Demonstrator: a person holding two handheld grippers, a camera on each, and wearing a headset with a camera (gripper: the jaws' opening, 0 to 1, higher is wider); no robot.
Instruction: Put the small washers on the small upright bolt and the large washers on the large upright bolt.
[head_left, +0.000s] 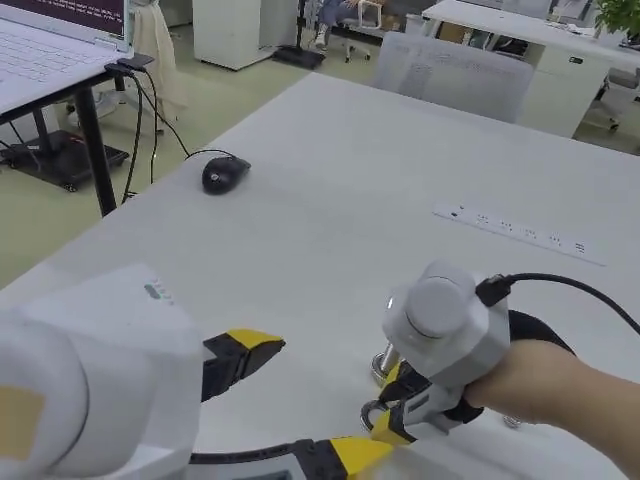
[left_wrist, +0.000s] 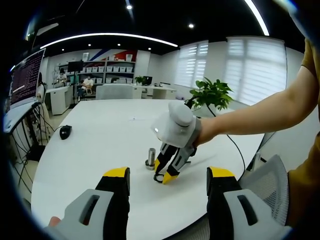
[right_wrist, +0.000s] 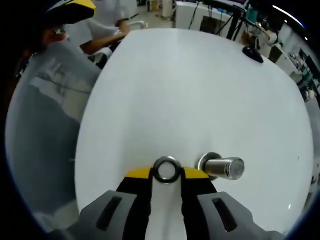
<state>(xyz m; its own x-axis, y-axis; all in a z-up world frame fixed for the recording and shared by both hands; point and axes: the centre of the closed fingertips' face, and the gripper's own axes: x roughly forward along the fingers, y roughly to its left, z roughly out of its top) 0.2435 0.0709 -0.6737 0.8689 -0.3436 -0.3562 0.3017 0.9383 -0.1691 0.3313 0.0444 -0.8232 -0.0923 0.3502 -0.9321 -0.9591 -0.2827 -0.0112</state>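
Note:
An upright steel bolt (head_left: 386, 361) stands on the white table (head_left: 330, 200), with a washer around its foot (right_wrist: 207, 162). My right gripper (head_left: 385, 418) is shut on a steel washer (head_left: 371, 411), held just beside the bolt and a little nearer to me. In the right gripper view the washer (right_wrist: 166, 170) sits between the yellow tips, left of the bolt (right_wrist: 225, 167). My left gripper (head_left: 300, 400) hangs open and holds nothing, its jaws spread wide in front of the bolt (left_wrist: 150, 157) and the right gripper (left_wrist: 164, 176).
A black mouse (head_left: 225, 175) lies at the far left of the table, and a white power strip (head_left: 520, 232) at the far right. A laptop (head_left: 50, 40) sits on a side desk. A grey chair (head_left: 450, 75) stands behind the table.

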